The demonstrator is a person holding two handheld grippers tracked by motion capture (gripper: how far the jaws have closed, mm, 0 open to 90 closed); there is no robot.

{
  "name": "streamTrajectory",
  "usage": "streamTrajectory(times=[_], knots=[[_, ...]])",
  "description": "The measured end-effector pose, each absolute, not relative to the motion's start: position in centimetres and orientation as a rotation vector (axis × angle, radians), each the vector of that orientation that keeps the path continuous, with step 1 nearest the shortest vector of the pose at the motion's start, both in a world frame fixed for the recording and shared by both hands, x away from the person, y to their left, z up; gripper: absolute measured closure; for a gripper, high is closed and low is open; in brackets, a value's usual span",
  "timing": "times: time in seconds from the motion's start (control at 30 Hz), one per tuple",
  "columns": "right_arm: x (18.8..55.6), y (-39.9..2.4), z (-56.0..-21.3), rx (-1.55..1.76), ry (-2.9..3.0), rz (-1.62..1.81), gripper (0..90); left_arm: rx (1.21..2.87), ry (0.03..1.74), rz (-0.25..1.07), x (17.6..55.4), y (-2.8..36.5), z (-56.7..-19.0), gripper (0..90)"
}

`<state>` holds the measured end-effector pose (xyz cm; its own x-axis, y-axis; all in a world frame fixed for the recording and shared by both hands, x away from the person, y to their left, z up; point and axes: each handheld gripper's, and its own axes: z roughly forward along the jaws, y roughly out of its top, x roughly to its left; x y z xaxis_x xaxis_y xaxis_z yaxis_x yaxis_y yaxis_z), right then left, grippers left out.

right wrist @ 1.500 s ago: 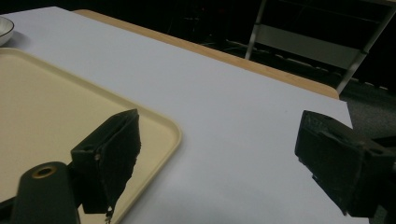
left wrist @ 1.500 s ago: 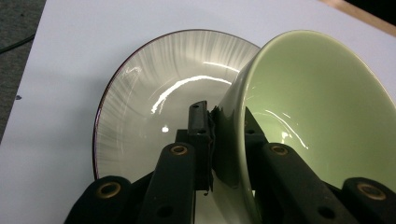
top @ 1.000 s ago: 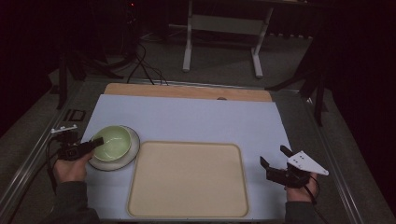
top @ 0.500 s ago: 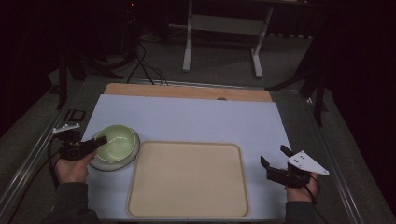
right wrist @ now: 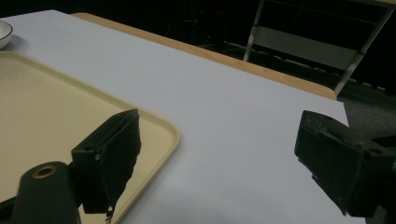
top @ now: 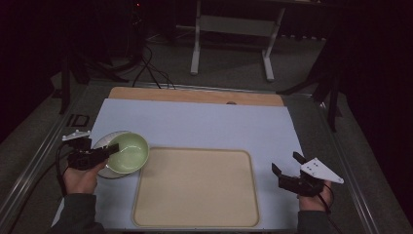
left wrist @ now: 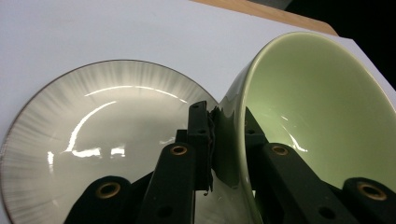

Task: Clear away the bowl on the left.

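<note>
A: Between my left gripper's [left wrist: 224, 140] jaws sits the near wall of the green bowl [top: 127, 152], one pad inside, one outside, clamped on the rim. Bowl's tilted, raised off the plate [left wrist: 93, 140], hanging over its right edge beside the tray [top: 195, 187].

B: Why by the rim?

A: Bowl's too wide to span, so the thin wall is the only bite. My guess: it's headed for the tray, hence the lean that way.

B: Right side?

A: Right gripper [right wrist: 215, 154] is wide open, nothing between the pads, hovering over the white mat [top: 204, 124] just off the tray's right edge. Parked, I'd say, keeping clear.

B: Surfaces?

A: Bowl is glossy glazed ceramic, pale green, round, steep-sided; slick, so I'd judge the pinch could slip. Plate is shiny too, shallow, grey streaks fanning out to a dark rim. Tray is matte beige, rectangular, rounded corners, low raised lip, bare. Mat is smooth and flat; wooden board edge [top: 195, 95] shows at the far side.
</note>
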<state>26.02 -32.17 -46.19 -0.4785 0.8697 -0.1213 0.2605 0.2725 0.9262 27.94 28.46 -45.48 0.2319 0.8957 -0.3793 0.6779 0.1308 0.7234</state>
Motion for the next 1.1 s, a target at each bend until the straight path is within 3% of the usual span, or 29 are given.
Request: streamTrajectory(times=[1.1], knots=[[25.9, -32.1, -46.1, 1.017, 1.900, 1.220, 14.1, 1.738, 1.379, 0.254, 27.3, 22.9, -45.0, 81.4]])
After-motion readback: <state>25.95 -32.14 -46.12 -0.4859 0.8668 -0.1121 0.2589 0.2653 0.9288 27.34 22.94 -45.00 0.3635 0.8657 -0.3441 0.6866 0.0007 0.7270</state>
